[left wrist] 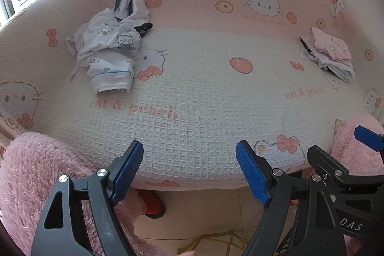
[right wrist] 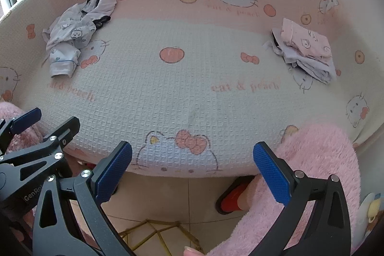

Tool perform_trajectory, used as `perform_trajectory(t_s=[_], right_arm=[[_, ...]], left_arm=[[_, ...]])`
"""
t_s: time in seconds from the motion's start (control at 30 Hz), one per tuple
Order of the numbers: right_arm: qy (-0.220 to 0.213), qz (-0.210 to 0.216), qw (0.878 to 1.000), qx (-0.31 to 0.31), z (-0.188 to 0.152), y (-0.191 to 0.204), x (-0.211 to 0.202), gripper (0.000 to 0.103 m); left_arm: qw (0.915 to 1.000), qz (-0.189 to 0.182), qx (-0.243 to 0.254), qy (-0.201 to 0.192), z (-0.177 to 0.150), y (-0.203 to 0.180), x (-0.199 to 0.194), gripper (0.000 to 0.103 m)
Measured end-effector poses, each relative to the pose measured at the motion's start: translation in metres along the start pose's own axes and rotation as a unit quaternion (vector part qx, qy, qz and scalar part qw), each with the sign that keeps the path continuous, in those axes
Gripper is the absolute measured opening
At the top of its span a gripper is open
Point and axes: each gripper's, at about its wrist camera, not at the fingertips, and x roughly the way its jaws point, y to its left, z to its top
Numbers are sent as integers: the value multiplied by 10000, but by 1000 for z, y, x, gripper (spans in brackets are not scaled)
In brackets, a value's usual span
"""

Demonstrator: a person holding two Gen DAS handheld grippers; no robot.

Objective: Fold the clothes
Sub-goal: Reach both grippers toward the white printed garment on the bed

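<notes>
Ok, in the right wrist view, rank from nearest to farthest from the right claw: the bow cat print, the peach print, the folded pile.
1. Bow cat print, sofa's front edge, nearest the right claw.
2. Peach print, mid-seat.
3. Folded pile, far right by the backrest.

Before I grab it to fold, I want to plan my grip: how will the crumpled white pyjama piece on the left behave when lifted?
The white pyjama piece lies bunched, so likely floppy and draping. Thin cloth suggests light. Its loose strings may trail.
</notes>
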Motion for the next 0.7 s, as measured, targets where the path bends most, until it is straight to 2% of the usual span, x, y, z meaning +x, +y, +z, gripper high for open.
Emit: perform_trajectory(t_s=[0.23, 0.3, 0.37, 0.43, 0.57, 0.7], right_arm=[[292, 806, 9963, 21, 10, 3, 0, 102], [157, 958, 9953, -74, 10, 4, -2, 102], [-38, 1039, 9943, -232, 13, 4, -7, 102], [1, 1009, 9940, -427, 27, 13, -8, 102], [-164, 1223, 9884, -881, 61, 36, -10, 102], [-264, 1215, 9845, -1236, 97, 74, 1, 102]], left_arm=[[9989, -405, -176, 162, 4, 10, 3, 82], [9971, -658, -237, 312, 13, 10, 10, 82], [9963, -782, -217, 277, 31, 14, 13, 82], [9979, -623, -160, 89, 53, 21, 15, 82], [9977, -452, -510, 24, 96, 57, 31, 82], [9918, -161, -1235, 302, 125, 115, 68, 82]])
